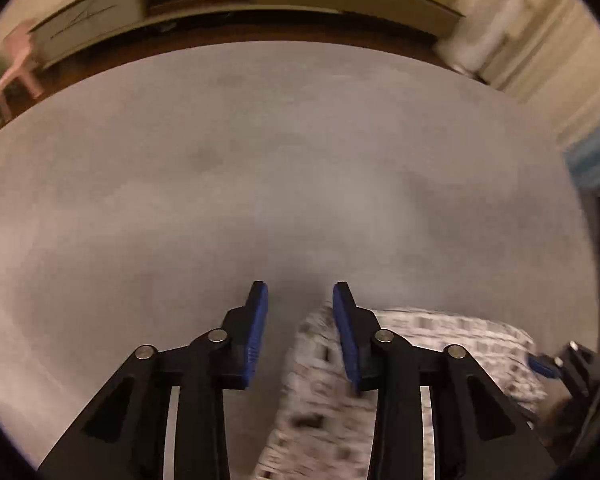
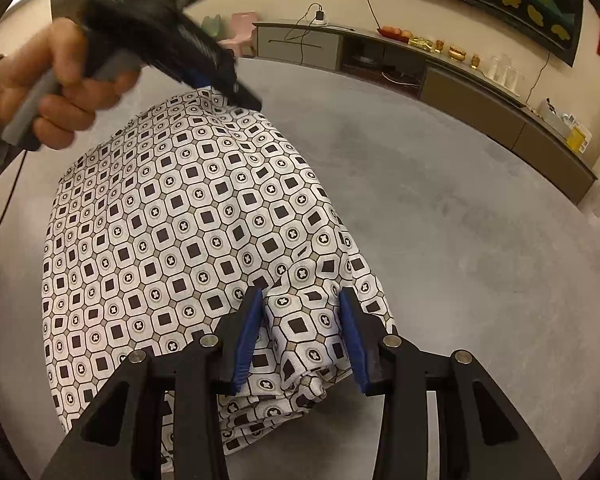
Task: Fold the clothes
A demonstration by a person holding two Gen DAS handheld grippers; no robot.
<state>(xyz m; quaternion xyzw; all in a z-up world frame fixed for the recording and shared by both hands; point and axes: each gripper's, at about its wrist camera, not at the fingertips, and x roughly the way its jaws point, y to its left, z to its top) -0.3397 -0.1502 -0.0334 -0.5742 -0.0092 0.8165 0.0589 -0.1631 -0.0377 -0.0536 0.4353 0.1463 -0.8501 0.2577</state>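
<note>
A white garment (image 2: 188, 220) printed with black squares and circles lies folded in a rectangle on the grey table (image 2: 440, 208). My right gripper (image 2: 302, 304) stands open over its near right corner, the blue pads on either side of a raised fold. My left gripper (image 1: 300, 296) is open too, just above the table, with a blurred edge of the garment (image 1: 324, 380) under its right finger. In the right wrist view a hand (image 2: 56, 84) holds the left gripper (image 2: 244, 96) at the garment's far edge.
A long low cabinet (image 2: 420, 68) with small ornaments runs along the wall behind the table. A pink chair (image 1: 18, 64) stands at the far left. The table's far and right parts show bare grey surface.
</note>
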